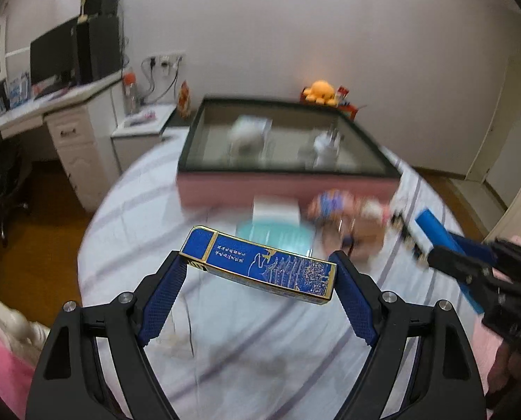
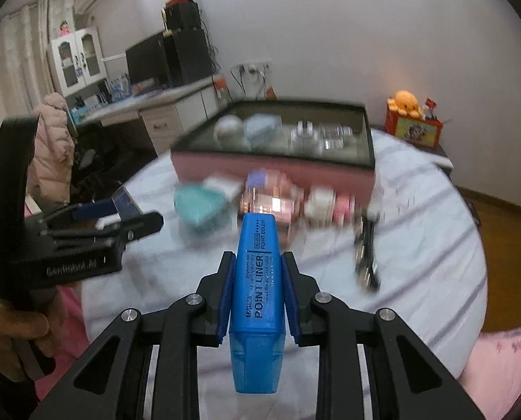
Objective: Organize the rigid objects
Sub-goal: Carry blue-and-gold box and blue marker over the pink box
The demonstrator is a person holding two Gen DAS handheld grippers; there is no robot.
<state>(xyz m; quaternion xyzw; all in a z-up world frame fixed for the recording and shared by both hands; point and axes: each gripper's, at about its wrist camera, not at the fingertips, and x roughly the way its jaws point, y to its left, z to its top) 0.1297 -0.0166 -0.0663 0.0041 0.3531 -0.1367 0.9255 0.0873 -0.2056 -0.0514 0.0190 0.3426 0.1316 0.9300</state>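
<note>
A: So, the left gripper [image 1: 257,273] holds a flat blue box with gold edges [image 1: 260,267] across its length, one blue ribbed pad on each short end, jaws rather wide. The box hangs above the bed.

B: And from the right wrist view, the right gripper [image 2: 258,287] is closed narrowly on a blue highlighter [image 2: 257,287]. I can read "POINT LINER" on the smooth plastic body; its clear blue cap points back to the camera. This text does not show in the left view, where the highlighter [image 1: 446,245] is only a blue bar at the right edge.

A: The right view also shows a hand [image 2: 12,325] around the left gripper's black handle. My view does not.

B: What lies further?

A: A striped pale bedsheet [image 1: 225,350], then blurred small things: a teal heart-shaped box [image 2: 199,208], a white box [image 1: 276,210]. Behind them stands a pink storage box with a dark rim [image 1: 281,185], and an orange plush octopus [image 1: 318,92] near the wall.
</note>
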